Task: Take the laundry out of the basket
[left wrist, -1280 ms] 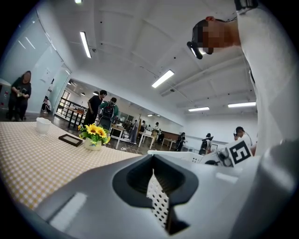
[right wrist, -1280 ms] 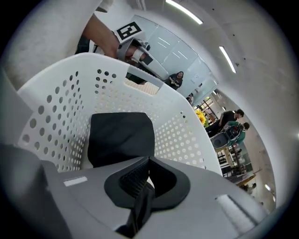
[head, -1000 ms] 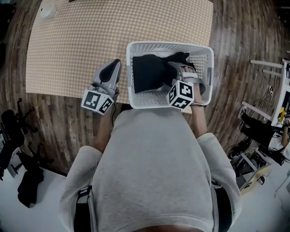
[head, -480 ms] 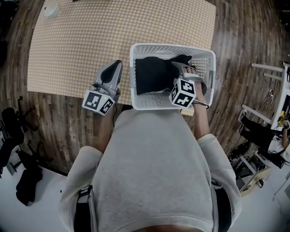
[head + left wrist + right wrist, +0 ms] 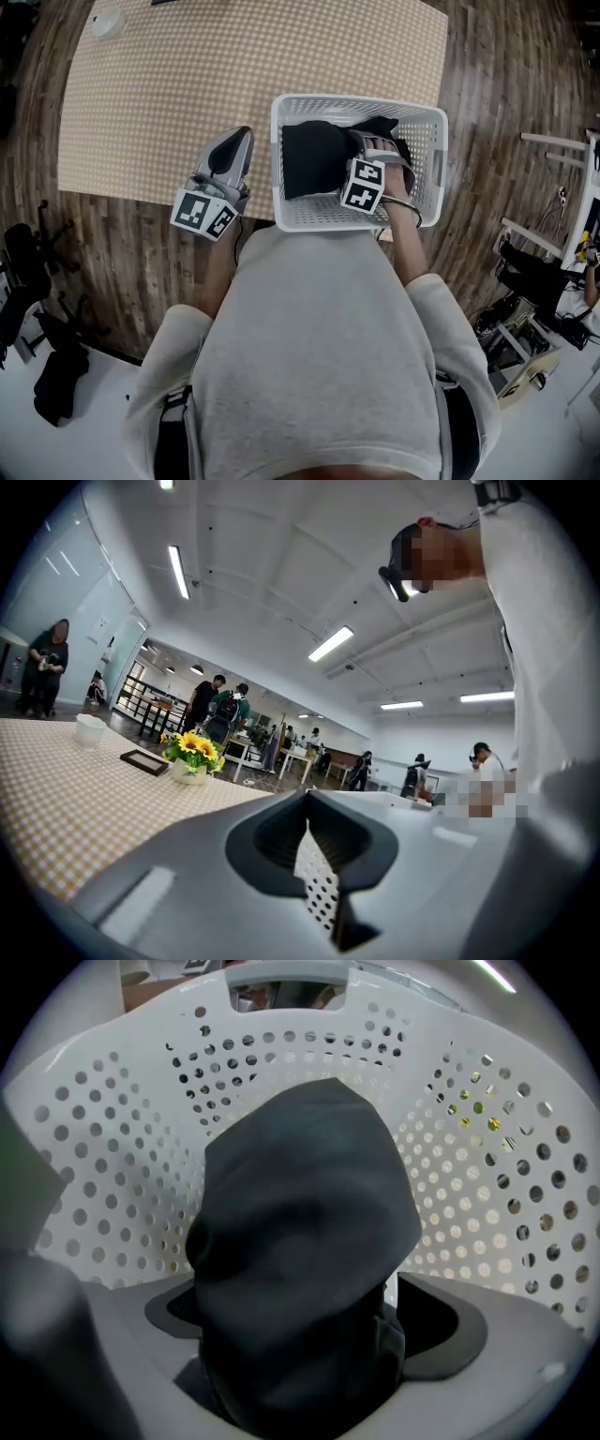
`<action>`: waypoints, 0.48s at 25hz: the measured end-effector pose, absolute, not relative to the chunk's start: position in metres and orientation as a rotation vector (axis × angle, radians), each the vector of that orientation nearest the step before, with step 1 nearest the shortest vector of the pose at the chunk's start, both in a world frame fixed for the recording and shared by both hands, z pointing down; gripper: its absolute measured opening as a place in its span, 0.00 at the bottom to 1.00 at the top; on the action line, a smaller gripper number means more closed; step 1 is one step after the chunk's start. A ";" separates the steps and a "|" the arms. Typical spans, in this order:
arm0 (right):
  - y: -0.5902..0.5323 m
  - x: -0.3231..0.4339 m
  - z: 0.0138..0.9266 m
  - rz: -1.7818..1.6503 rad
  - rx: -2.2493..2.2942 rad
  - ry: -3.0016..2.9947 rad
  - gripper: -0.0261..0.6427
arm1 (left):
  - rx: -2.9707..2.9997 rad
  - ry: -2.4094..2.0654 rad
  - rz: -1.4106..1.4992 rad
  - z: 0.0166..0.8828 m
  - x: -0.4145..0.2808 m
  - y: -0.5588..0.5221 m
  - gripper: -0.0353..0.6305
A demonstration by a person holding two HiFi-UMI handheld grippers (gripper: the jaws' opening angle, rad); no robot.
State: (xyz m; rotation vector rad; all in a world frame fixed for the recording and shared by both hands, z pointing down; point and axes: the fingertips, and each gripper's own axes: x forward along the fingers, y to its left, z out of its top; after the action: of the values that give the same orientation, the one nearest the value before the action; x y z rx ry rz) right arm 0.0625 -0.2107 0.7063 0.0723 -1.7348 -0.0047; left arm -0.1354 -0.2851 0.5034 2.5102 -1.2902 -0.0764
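Checkered tan table (image 5: 187,94) with a white perforated plastic basket (image 5: 356,98) on it; right tool (image 5: 373,159) just opened wide around the black laundry (image 5: 314,155) inside, left tool (image 5: 234,141) closed, empty.

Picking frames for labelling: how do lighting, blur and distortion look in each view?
Head view: evenly lit, sharp, strong fisheye bending the floor planks round the checked table. Left gripper view: dark corner vignette, glaring ceiling lights. Right gripper view: the black garment is near, soft and underexposed; the white basket shows clearer.
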 end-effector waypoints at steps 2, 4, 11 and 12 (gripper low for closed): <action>-0.215 0.060 0.717 -0.017 0.045 -1.718 0.93 | 2.510 -1.291 -0.077 0.503 -0.136 -0.286 0.06; -0.218 0.059 0.728 -0.028 0.018 -1.699 0.93 | 2.508 -1.294 -0.075 0.503 -0.139 -0.285 0.06; -0.221 0.061 0.759 0.030 -0.069 -1.639 0.93 | 2.493 -1.328 -0.069 0.502 -0.152 -0.283 0.06; -0.221 0.061 0.760 0.038 -0.075 -1.640 0.93 | 2.493 -1.329 -0.070 0.502 -0.153 -0.283 0.06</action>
State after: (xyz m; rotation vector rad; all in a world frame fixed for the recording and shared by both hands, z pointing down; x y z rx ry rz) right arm 0.0612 -0.2215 0.7603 -0.0755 -1.6402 0.0380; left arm -0.1529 -0.2829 0.5020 2.4927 -1.3289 -0.0703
